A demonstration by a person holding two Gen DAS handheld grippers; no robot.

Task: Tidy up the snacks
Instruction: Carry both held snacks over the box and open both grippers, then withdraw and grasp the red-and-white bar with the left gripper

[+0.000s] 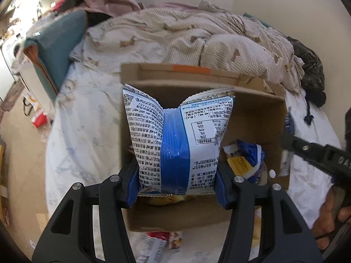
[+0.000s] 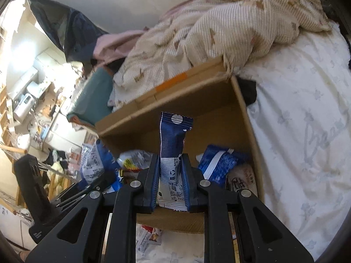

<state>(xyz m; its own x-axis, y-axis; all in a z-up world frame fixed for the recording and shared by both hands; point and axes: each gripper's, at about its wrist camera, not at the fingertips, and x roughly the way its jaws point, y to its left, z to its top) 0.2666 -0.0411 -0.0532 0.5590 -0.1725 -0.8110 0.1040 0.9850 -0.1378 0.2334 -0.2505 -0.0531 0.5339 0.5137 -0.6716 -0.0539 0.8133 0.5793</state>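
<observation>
Snack bag point(image 1: 175, 144) sits pinched in my left gripper point(image 1: 176, 188), above the cardboard box point(image 1: 258, 114). My right gripper point(image 2: 170, 184) clamps a slim blue packet point(image 2: 172, 144), seemingly over that box too.

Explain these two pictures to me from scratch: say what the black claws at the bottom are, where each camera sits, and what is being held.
The black claws are two hand-held grippers; a person works one in each hand, no robot. Each picture comes from a camera on one gripper, looking along its fingers.

In the left gripper's view, the left gripper is shut on a puffy blue-and-white snack bag with printed text, above an open brown cardboard box standing on a bed with a pale flowered sheet. The person's hand shows at the right edge.

In the right gripper's view, the right gripper is shut on a slim dark blue and white snack packet over the same box, which already contains a few packets. A rumpled beige striped blanket lies behind.
</observation>
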